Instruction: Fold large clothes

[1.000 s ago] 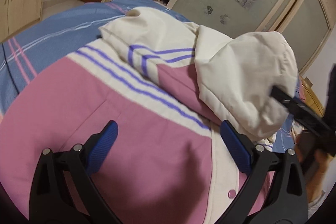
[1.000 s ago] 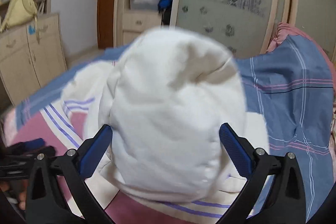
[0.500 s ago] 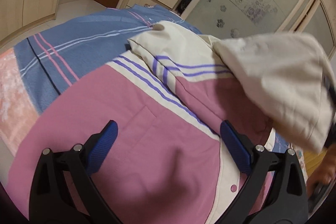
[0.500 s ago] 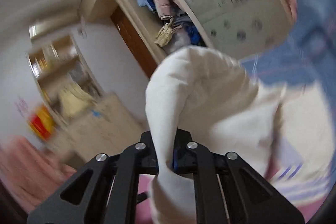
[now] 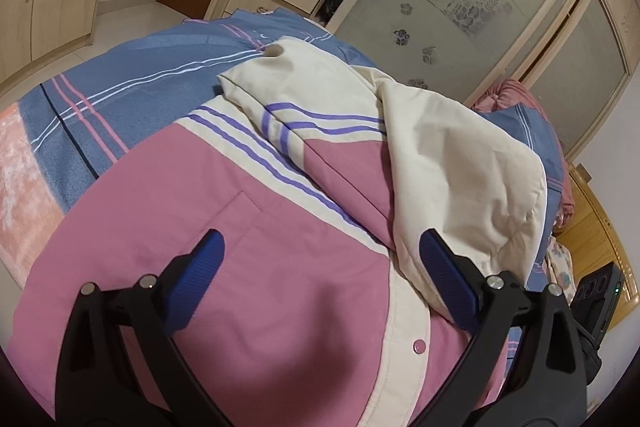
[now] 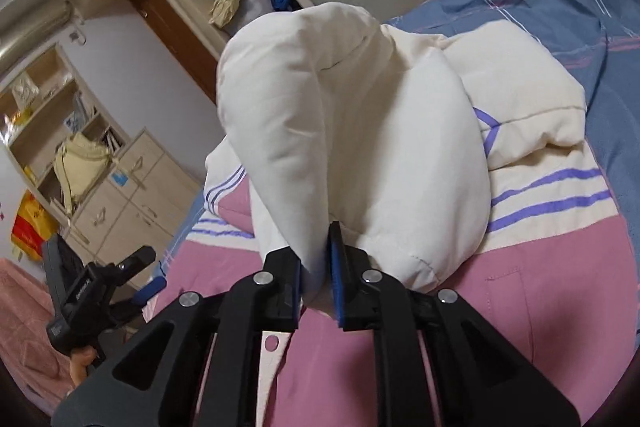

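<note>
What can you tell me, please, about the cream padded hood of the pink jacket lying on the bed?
The cream padded hood looks like soft, puffy quilted fabric with a stitched seam. It is attached to the pink-and-cream jacket with purple stripes, which lies on the blue plaid bedcover. The right gripper is shut on its edge, holding it folded over the jacket's pink front. The left gripper hovers open nearby, not touching it.

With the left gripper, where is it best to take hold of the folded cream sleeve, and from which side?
Probably at the sleeve's free folded corner near the blue bedsheet. That edge lies raised and uncovered, while the hood covers the other end. The open left gripper would come low from the bedsheet side.
</note>
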Demonstrator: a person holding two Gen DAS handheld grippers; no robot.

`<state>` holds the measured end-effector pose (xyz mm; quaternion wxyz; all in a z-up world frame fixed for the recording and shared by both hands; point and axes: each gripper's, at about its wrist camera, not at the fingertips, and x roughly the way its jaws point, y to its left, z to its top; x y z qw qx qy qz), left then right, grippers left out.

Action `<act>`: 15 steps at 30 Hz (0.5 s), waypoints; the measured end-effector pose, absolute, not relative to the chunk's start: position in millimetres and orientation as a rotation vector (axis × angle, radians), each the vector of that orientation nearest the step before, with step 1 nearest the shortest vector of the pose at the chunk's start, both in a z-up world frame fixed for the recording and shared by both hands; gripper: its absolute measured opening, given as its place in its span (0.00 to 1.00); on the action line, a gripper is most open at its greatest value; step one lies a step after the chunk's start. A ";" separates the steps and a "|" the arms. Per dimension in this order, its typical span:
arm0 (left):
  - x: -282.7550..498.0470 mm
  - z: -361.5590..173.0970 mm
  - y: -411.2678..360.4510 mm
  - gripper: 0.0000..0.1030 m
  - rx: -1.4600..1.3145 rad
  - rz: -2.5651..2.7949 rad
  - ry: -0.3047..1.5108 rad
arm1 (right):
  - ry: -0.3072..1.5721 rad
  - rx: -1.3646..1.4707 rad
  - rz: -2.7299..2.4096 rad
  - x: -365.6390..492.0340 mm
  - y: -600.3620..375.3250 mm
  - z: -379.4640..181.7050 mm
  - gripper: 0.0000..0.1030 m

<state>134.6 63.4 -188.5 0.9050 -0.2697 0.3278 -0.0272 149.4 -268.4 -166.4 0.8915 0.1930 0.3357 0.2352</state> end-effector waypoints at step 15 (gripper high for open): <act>146.6 -171.5 59.1 0.97 -0.513 0.010 0.658 | 0.374 0.625 0.564 176.9 -303.9 -89.3 0.06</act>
